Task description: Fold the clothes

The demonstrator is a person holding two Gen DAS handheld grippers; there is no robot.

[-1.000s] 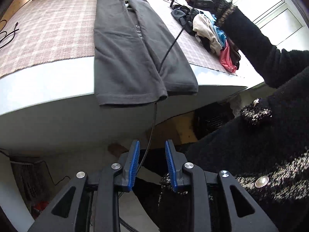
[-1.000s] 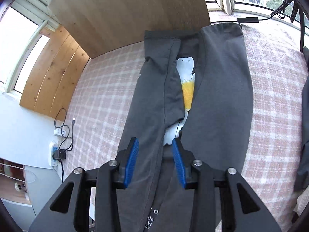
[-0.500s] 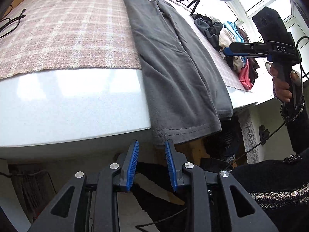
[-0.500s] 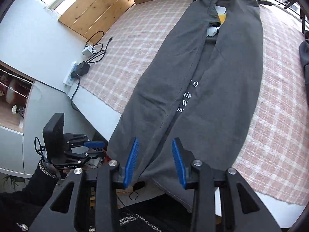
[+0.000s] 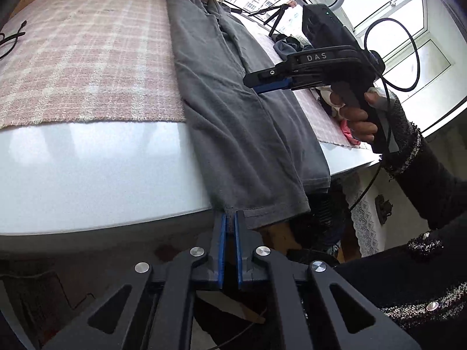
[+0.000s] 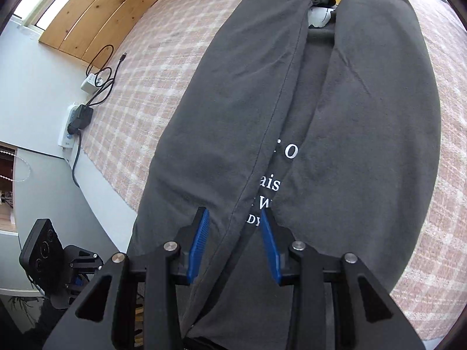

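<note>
Your left claw [image 5: 229, 218] is clenched on the near hem corner of the grey shirt [image 5: 233, 110], the blue pads pinching the cloth at 12 o'clock from the claw. The shirt lies lengthwise on the checked cloth [image 5: 87, 58], sides folded in, its hem hanging over the white table edge [image 5: 102, 175]. Your right claw [image 6: 235, 218] hovers part-way open over the shirt's middle seam; its pads grip nothing.

White table [image 5: 87, 175] w/ plaid cloth [image 5: 87, 58]
</note>
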